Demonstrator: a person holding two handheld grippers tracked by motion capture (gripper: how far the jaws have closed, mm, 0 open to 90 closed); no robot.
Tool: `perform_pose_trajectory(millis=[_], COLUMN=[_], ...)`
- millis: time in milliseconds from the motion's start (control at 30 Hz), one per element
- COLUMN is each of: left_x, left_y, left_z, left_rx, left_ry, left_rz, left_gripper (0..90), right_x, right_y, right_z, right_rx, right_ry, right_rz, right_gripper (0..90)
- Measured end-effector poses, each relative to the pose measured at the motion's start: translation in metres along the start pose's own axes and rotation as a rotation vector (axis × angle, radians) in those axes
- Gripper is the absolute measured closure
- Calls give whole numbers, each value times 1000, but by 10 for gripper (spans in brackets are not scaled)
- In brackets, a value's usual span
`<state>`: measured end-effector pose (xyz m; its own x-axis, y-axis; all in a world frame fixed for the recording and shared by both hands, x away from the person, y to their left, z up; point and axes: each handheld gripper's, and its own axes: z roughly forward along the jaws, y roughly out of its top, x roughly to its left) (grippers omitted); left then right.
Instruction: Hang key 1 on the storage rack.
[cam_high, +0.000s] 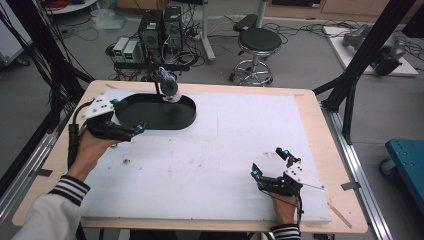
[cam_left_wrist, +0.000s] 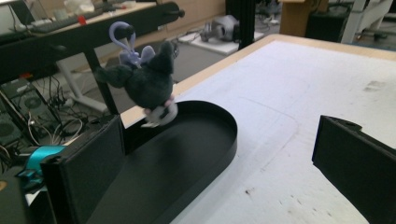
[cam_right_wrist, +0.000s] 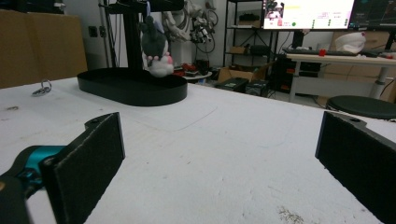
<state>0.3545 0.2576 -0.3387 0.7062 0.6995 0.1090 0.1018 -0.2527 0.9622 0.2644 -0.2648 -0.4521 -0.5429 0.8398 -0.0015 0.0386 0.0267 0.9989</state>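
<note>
A black oval tray (cam_high: 186, 119) (cam_left_wrist: 223, 144) (cam_right_wrist: 135, 91) lies at the far left of the white mat. At its far rim a dark grey plush toy (cam_high: 170, 89) (cam_left_wrist: 148, 83) (cam_right_wrist: 155, 45) with a lilac loop hangs from a black stand, its pale feet just over the tray. My left gripper (cam_high: 128, 115) (cam_left_wrist: 212, 154) is open at the tray's near left end, one jaw over the tray and the other over the mat beside it. My right gripper (cam_high: 270, 162) (cam_right_wrist: 223, 135) rests open near the front right of the mat, holding nothing.
The white mat (cam_high: 225, 150) covers a wooden table. A small metal ring (cam_right_wrist: 43, 87) lies on the mat left of the tray. Behind the table stand computer towers (cam_high: 155, 30) and a stool (cam_high: 257, 42). A blue cart (cam_high: 407, 155) sits at the right.
</note>
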Motion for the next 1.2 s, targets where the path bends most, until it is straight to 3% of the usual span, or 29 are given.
perform_pose_trajectory(millis=[167, 467, 700, 900, 1200], left_x=[-2, -4, -10, -13, -10], left_y=[-7, -22, -33, -42, -43], left_z=[-24, -41, -47, -44, -41], left_rx=[-58, -100, -138, -105, -106], left_ry=[-25, -33, -50, -62, -60], left_rz=[-6, -35, -41, -39, -47], left_gripper=[30, 29, 30, 30, 30], right_x=[-3, -2, -2, -1, -1], right_y=[0, 0, 0, 0, -1], right_z=[-1, -1, -1, -1, -1], right_rx=[-9, -8, -8, -4, -9], right_ry=[2, -2, -3, -3, -4], right_rz=[37, 30, 29, 30, 26], right_gripper=[6, 6, 5, 6, 6])
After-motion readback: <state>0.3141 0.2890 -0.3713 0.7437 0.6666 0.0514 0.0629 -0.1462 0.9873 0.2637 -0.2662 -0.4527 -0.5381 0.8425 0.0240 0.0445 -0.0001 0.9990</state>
